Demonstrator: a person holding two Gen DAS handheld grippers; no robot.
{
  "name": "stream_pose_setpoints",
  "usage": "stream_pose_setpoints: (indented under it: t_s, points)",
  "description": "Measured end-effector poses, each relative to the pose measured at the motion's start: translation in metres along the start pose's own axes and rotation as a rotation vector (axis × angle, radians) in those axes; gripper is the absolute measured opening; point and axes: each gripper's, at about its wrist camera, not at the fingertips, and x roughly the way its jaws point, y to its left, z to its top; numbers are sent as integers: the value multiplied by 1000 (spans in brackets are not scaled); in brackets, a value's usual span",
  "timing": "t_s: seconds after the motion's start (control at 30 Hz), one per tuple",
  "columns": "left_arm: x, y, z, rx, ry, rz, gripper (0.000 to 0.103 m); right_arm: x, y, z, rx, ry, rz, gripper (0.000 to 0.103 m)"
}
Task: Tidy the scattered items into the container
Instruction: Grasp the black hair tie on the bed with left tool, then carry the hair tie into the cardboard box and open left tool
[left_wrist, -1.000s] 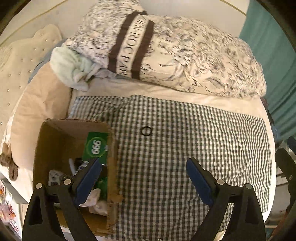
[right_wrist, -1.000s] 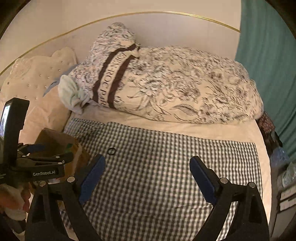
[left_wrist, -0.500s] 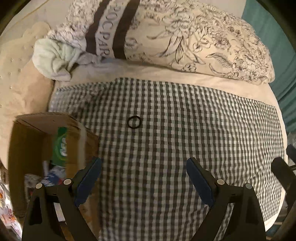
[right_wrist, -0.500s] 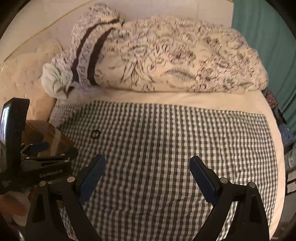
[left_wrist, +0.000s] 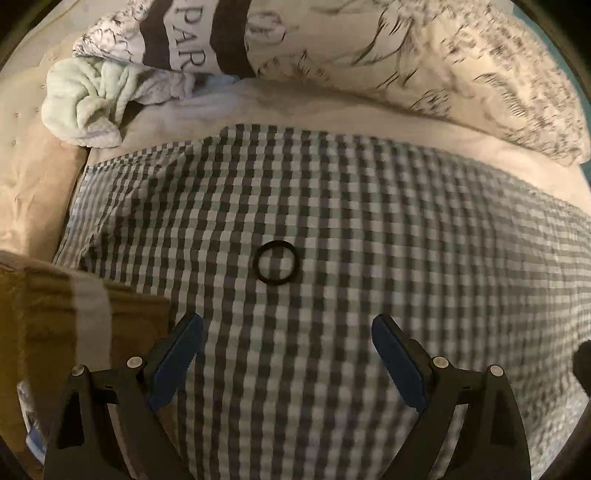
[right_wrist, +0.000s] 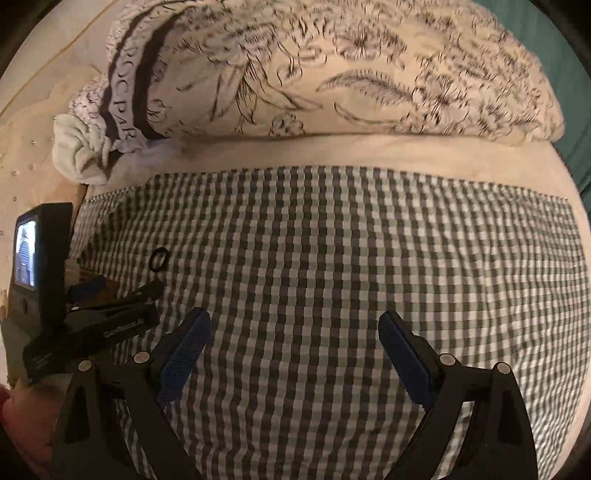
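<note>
Gingham cloth (left_wrist: 369, 240), black/white check, was spread across the bed, w/ a floral duvet (left_wrist: 424, 62) bunched along its far edge. Brown cardboard box (left_wrist: 55, 314) was seen at the cloth's left edge; contents could not be made out. Left gripper (left_wrist: 287, 343) was held above the cloth beside the box, jaws wide apart, nothing gripped. Right gripper (right_wrist: 294, 339) was likewise spread, empty. Black ring (left_wrist: 276, 263) lay flat on the cloth, just ahead of the left fingers, apart from them.
</note>
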Motion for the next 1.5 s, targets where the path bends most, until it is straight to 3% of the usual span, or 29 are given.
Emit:
stream_pose_setpoints:
  t_s: [0.33, 0.5, 0.6, 0.67, 0.7, 0.73, 0.83, 1.13, 1.5]
  points:
    - [56, 14, 27, -45, 47, 72, 95, 40, -21, 20, 50, 58, 14, 93]
    - [75, 27, 28, -97, 84, -13, 92, 54, -22, 26, 44, 75, 20, 93]
    - [73, 26, 26, -80, 70, -60, 76, 58, -21, 31, 39, 71, 26, 93]
    - [68, 20, 26, -39, 59, -101, 43, 59, -20, 33, 30, 67, 29, 93]
    - [65, 16, 26, -20, 54, -110, 35, 59, -20, 34, 30, 66, 29, 93]
    - [62, 12, 26, -2, 50, -115, 21, 59, -20, 36, 32, 63, 28, 93]
    - [59, 12, 28, -10, 55, -136, 8, 57, -19, 37, 37, 65, 31, 93]
    - [11, 24, 28, -38, 9, -181, 6, 26, -9, 38, 22, 27, 30, 93]
    - [-94, 21, 19, 6, -125, -224, 6, -48, 18, 22, -5, -62, 49, 93]
